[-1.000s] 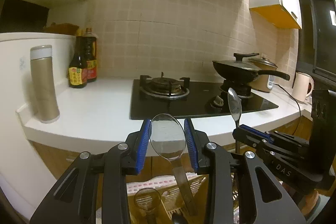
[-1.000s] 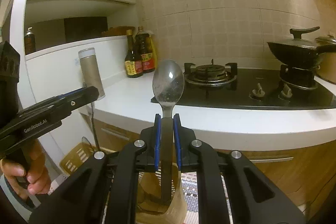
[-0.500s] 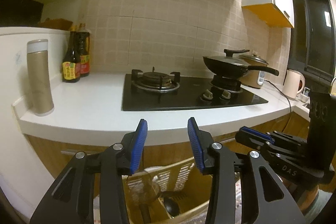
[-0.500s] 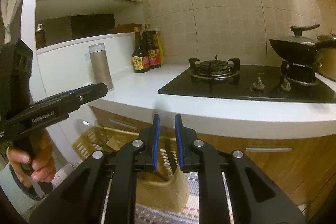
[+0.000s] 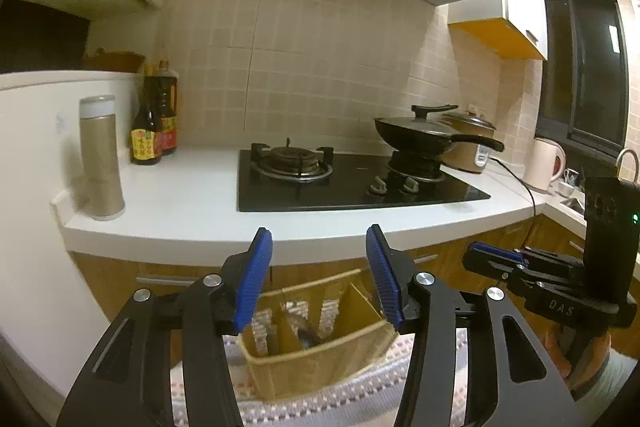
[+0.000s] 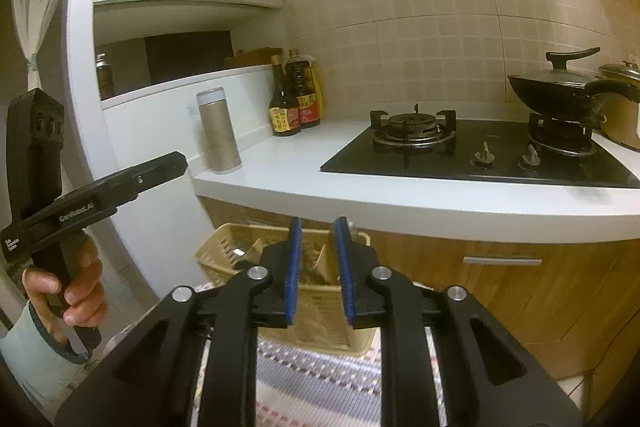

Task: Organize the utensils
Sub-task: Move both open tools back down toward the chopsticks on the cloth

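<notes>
A tan divided utensil basket (image 5: 316, 359) sits on a patterned cloth below the counter. It also shows in the right wrist view (image 6: 320, 315). Dark utensils (image 5: 306, 335) lie inside it, blurred. My left gripper (image 5: 320, 267) is open and empty, held above the basket. My right gripper (image 6: 316, 263) is open a little and empty, also above the basket. Each gripper shows in the other's view: the right one (image 5: 496, 261) and the left one (image 6: 160, 167).
A white counter (image 5: 180, 203) carries a black gas hob (image 5: 352, 183), a covered wok (image 5: 424, 135), a tan flask (image 5: 100, 159) and sauce bottles (image 5: 154, 123). Wooden cabinet fronts (image 6: 500, 279) stand below, close behind the basket. A kettle (image 5: 546, 165) stands far right.
A second ago each gripper held a spoon upright. Both spoons have dropped out of the jaws into the basket. Both grippers have opened and pulled back from the basket.
</notes>
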A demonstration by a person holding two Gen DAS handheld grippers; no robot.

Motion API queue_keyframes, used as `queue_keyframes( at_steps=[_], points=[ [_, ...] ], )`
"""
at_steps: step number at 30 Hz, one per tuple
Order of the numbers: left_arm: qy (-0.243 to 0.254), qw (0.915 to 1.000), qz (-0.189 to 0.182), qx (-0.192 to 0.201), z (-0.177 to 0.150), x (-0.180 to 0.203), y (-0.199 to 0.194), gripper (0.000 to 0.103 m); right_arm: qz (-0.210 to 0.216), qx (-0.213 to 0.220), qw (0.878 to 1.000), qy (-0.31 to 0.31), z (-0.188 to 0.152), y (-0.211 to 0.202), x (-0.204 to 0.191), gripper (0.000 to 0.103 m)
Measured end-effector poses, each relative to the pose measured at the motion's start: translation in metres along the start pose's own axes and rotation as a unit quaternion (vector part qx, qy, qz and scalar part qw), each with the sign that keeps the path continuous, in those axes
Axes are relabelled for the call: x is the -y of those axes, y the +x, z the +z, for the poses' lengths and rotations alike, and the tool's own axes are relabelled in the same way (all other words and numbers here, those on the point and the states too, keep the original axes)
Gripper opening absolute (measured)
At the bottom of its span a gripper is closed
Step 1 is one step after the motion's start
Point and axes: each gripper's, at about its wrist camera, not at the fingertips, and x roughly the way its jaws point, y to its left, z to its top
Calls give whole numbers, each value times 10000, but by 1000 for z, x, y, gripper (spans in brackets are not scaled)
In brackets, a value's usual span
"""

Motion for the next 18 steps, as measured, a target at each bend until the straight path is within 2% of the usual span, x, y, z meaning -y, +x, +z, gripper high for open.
queue_keyframes(
  at_steps=[1, 2, 3, 4, 8, 12, 15, 18],
  points=[
    [30, 10000, 10, -10, -2, 2, -8, 52, 10, -44, 10000, 18, -2, -5, -2, 31],
    [60, 10000, 20, -28, -4, 3, -15, 54, -15, -93, 10000, 28, -4, -10, -3, 44],
    [85, 9999, 23, -55, -7, 4, -22, 58, -46, -127, 9999, 34, -5, -13, -5, 51],
    [102, 9999, 24, -82, -10, 5, -27, 60, -79, -142, 9999, 43, -8, -18, -6, 53],
    [155, 9990, 162, -379, -30, 4, -45, 61, -231, -637, 9977, 67, -20, -23, -11, 53],
    [38, 9955, 240, -914, -54, -7, -51, 61, -491, -1533, 9870, 46, -40, -18, -16, 53],
    [-46, 9889, 307, -1455, -75, -17, -49, 60, -778, -2387, 9679, -77, -61, -7, -23, 53],
    [-133, 9753, 356, -2176, -103, -29, -41, 59, -736, -3030, 9502, 5, -81, 2, -24, 53]
  ],
)
